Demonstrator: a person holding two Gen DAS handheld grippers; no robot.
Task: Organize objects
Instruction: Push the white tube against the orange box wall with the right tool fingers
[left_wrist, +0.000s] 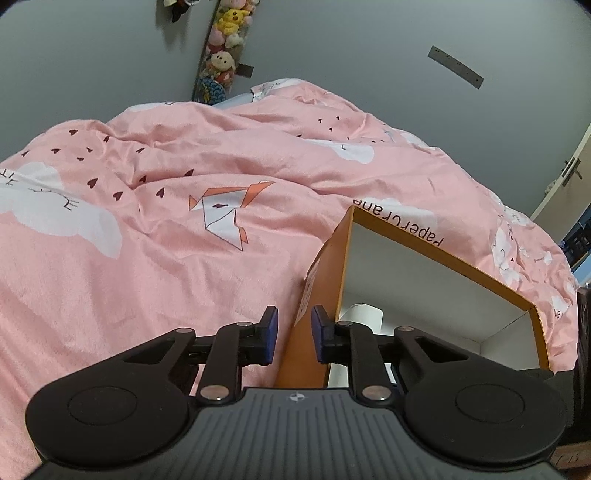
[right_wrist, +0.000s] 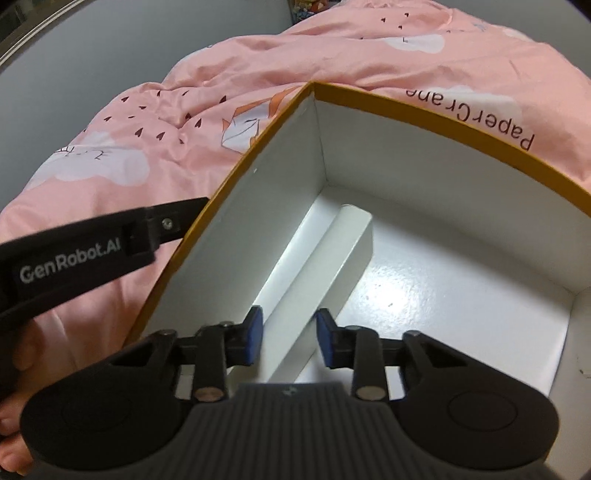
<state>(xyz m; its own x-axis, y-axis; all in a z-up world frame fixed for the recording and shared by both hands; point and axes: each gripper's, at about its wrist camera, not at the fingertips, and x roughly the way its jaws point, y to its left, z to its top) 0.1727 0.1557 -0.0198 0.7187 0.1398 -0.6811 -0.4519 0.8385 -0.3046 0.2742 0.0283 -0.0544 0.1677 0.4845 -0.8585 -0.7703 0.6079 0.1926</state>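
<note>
An open orange box (left_wrist: 439, 254) with a white inside and "PaperCrane" on its rim lies on a pink duvet (left_wrist: 147, 258); the right wrist view looks into the box (right_wrist: 443, 110). A long slim white box (right_wrist: 332, 254) lies on its floor, and its end (left_wrist: 364, 314) shows in the left wrist view. My right gripper (right_wrist: 290, 338) is inside the orange box, shut on the near end of the white box. My left gripper (left_wrist: 294, 334) sits at the box's left wall, jaws narrow. Orange wall and a strip of duvet show in the gap, so the left pad stands clear. Its finger (right_wrist: 173, 221) ends at the rim.
Rumpled duvet (right_wrist: 184, 122) surrounds the box on the left and behind. A grey wall with a column of plush toys (left_wrist: 225, 48) stands past the bed, and a door (left_wrist: 569, 177) at the right edge. A hand (right_wrist: 22, 354) holds the left gripper.
</note>
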